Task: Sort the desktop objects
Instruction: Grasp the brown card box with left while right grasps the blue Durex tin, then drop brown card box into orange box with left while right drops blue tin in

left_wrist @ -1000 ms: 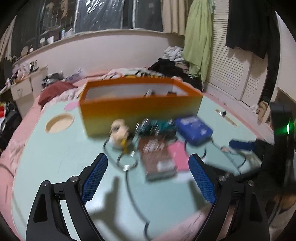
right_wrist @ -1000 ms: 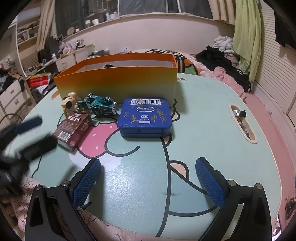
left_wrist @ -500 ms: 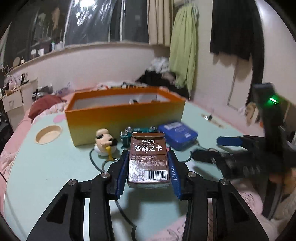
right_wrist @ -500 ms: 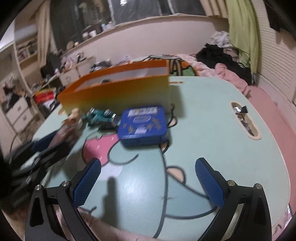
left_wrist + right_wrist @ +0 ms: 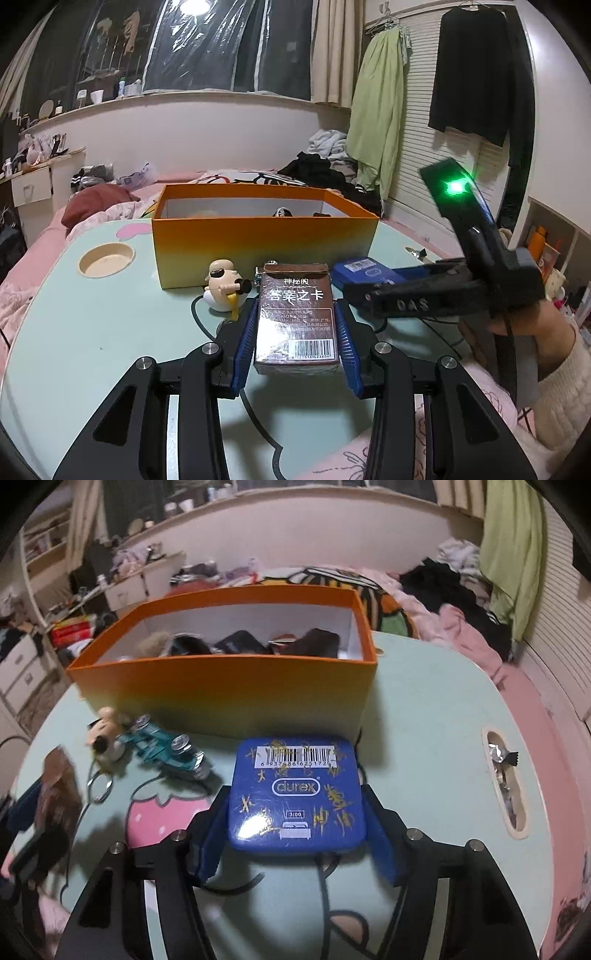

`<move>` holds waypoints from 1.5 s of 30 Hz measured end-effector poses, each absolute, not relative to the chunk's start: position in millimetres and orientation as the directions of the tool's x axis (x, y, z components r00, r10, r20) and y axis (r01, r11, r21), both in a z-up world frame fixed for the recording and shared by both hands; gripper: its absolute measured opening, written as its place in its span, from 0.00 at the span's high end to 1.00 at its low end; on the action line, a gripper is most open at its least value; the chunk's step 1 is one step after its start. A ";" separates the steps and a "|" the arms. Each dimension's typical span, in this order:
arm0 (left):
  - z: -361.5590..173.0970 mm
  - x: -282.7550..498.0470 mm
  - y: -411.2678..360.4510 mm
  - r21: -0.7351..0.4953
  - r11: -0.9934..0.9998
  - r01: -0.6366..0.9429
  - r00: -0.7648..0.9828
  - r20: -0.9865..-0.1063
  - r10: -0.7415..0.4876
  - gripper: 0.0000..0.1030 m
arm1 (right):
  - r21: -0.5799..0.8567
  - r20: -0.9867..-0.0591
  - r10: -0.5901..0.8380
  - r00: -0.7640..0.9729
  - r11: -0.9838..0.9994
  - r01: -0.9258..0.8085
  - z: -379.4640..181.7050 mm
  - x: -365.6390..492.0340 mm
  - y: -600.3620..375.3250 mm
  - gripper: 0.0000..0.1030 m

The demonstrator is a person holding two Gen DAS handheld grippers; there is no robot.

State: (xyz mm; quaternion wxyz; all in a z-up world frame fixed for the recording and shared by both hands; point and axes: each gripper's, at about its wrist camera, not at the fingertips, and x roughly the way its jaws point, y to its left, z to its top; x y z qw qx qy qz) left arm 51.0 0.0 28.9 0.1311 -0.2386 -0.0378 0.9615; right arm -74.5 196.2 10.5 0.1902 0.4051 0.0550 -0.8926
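My left gripper [image 5: 296,314] is shut on a brown card box [image 5: 297,325], held upright just above the mint table [image 5: 92,325]. My right gripper [image 5: 297,816] straddles a blue tin [image 5: 297,794] that lies on the table; its jaws are closing and the blue pads [image 5: 208,834] meet the tin's sides. In the left wrist view the right gripper [image 5: 406,291] reaches over the tin [image 5: 364,271] from the right. An orange box [image 5: 229,690] with several items inside stands behind. A small figurine [image 5: 223,288] and a teal toy car [image 5: 166,749] sit in front of it.
A person's hand [image 5: 528,332] holds the right gripper's handle. The table has a round cup recess [image 5: 106,259] at the left and a slot with a clip [image 5: 504,779] at the right. A key ring [image 5: 99,790] lies by the figurine. Bedding and clothes surround the table.
The left gripper closed on the card box and lifted it. The right gripper moved forward to the blue tin and its wide jaws narrowed around it.
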 end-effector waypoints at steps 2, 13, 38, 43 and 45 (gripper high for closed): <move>32.0 53.4 -0.7 -0.130 -0.964 -0.231 -0.856 -0.444 0.265 0.59 | 0.098 -0.713 -0.331 -0.618 -0.920 0.379 9.6 -65.5 206.7 0.36; 80.7 37.1 -17.5 -0.155 -0.970 -0.189 -0.897 -0.374 0.234 0.59 | 0.298 -0.500 -0.508 -0.702 -0.861 0.411 77.4 -52.3 241.9 0.36; 68.1 0.4 -33.3 -0.171 -0.975 -0.141 -0.796 -0.566 0.214 0.22 | 0.173 -0.633 -0.391 -0.668 -0.912 0.371 54.3 -40.9 202.8 0.18; 12.6 5.2 -24.0 -0.072 -0.994 -0.080 -0.685 -0.721 0.107 0.21 | 0.047 -0.746 -0.275 -0.606 -0.930 0.365 4.2 -27.1 191.4 0.16; 9.5 9.0 -14.2 0.025 -0.998 -0.062 -0.715 -0.698 0.027 0.20 | 0.023 -0.731 -0.275 -0.625 -0.925 0.379 0.0 -22.1 190.1 0.07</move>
